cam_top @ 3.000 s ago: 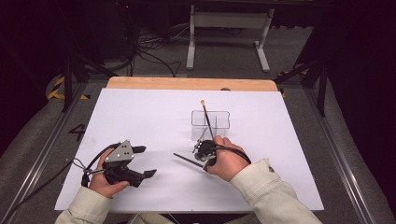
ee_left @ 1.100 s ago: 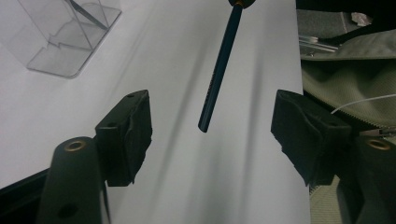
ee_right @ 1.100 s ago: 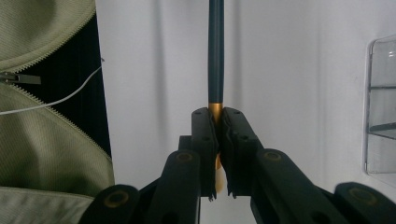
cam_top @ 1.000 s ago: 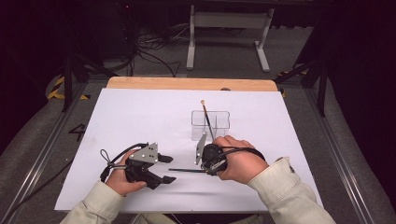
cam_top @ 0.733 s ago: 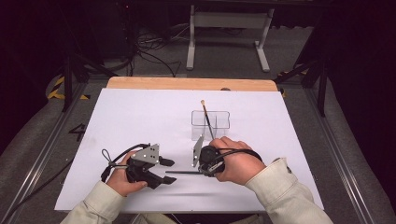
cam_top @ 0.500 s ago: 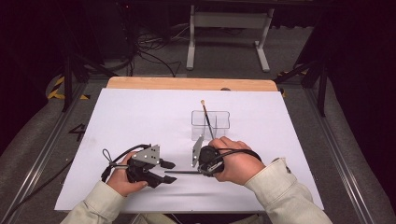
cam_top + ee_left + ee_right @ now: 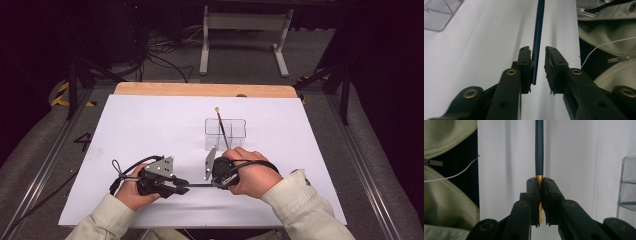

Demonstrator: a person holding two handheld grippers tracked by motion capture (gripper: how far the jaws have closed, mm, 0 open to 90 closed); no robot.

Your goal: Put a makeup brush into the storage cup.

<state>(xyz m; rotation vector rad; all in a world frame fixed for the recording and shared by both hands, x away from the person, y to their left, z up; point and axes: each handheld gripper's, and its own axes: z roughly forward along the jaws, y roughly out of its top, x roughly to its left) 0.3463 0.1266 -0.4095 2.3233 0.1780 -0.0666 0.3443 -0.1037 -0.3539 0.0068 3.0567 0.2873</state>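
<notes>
Two grippers sit low on the table [image 7: 150,120], both near 6 o'clock in the high view, w/ one dark pencil [image 7: 197,185] bridging them. My right gripper [image 7: 212,185] is clamped tight on that pencil: in the right gripper view the jaws pinch the gold band end [image 7: 539,178], and the dark shaft [image 7: 539,147] runs straight off toward 12 o'clock over the white sheet. My left gripper [image 7: 186,187] has just been closing, w/ the pencil's other end between its jaws. In the left gripper view the shaft [image 7: 537,37] lies against the pad at 9 o'clock, while the pad at 3 o'clock stands just off it w/ a sliver of white showing, so not yet a full pinch on that side.

From above, the pencil lies level, pointing 9 to 3 o'clock betw. the two grippers, just above the sheet. Left hand [image 7: 132,192] at approx. 7 o'clock of the table, right hand [image 7: 252,177] at approx. 5 o'clock, pale green sleeves coming in from the bottom edge.

At 12 o'clock from the right hand, near it, a clear plastic holder [image 7: 225,134] stands upright w/ a second stick [image 7: 222,131] leaning in it, light tip up toward 11 o'clock. A corner of that holder [image 7: 439,12] shows at 10 o'clock in the left gripper view, and its edge [image 7: 626,187] at 3 o'clock in the right gripper view.
</notes>
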